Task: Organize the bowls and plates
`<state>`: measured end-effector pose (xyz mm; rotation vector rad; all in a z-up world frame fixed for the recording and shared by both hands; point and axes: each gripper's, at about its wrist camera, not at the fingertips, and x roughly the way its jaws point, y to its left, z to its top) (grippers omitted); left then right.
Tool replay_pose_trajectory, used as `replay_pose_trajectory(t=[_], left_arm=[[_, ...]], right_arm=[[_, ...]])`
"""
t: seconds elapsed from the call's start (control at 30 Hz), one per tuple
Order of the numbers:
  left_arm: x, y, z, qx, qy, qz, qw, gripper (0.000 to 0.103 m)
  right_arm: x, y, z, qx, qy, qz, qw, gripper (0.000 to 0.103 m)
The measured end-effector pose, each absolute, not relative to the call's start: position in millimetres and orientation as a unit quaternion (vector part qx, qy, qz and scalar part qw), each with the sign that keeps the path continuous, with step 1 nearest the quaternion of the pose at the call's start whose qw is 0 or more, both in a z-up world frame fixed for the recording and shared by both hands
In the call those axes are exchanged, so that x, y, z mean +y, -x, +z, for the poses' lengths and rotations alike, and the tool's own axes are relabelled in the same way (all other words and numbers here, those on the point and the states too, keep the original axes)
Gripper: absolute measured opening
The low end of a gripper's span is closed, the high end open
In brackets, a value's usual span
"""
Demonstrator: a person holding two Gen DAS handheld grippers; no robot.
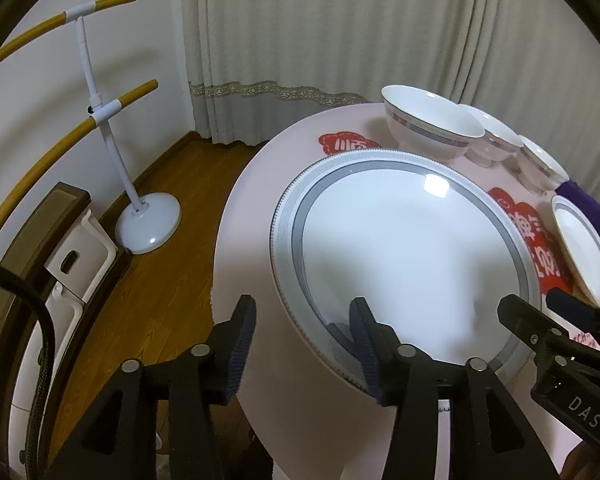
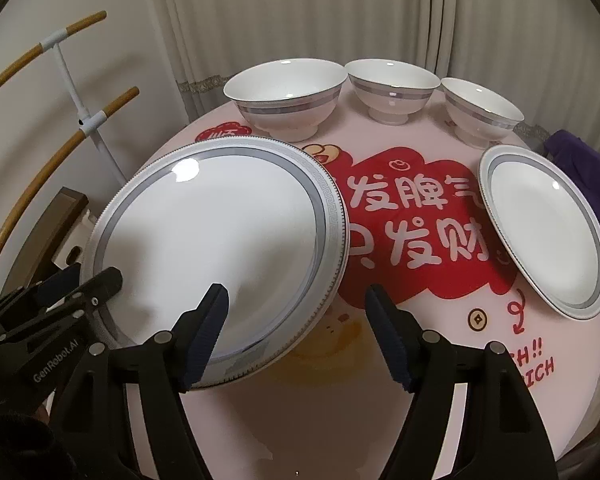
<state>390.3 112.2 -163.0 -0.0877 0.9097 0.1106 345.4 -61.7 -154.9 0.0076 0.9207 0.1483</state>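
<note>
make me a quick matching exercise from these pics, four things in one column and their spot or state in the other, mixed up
Things
1. large plate
2. small plate
3. biggest bowl
4. right tongs

Place or state
A. at the table's right edge, beside the red print
B. open, with nothing between the fingers
C. at the back of the table, leftmost of three in a row
D. at the table's left edge, with the left tongs straddling its rim

Pairs: 1-D, 2-A, 3-C, 4-B

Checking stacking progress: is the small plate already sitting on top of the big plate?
No, the small plate lies apart from the big plate.
</note>
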Motion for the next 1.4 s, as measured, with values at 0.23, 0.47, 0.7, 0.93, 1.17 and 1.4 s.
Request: replay_pose_trajectory(t=[0.23, 0.47, 0.7, 0.93, 1.17, 1.4], left_arm=[[101.6, -373.2, -148.5, 0.424, 0.037, 0.042, 0.904, 0.060], [85.6, -346.4, -124.6, 0.400, 0.038, 0.019, 0.916, 0.068], [56.9, -306.3, -86.2, 0.357, 0.029, -0.015, 0.934, 0.082], [28.1, -273.3, -58.8, 0.324, 0.015, -0.034, 0.945, 0.093], [-11.2, -263.7, -48.6, 0.322, 0.001, -0.052, 0.945, 0.099], [-51.5, -285.5, -44.2, 0.325, -0.012, -0.074, 0.943, 0.099]], right_arm=[[-65.3, -332.8, -146.6, 0.435, -0.008, 0.074, 0.898, 0.073], [-84.2, -315.9, -130.1, 0.417, -0.019, 0.066, 0.906, 0.074], [-115.7, -287.7, -106.0, 0.388, -0.033, 0.046, 0.920, 0.078], [-155.5, -260.2, -78.7, 0.351, -0.045, 0.023, 0.935, 0.086], [-200.1, -244.8, -69.5, 0.333, -0.055, -0.005, 0.941, 0.097], [-239.3, -240.8, -67.7, 0.331, -0.058, -0.028, 0.941, 0.098]])
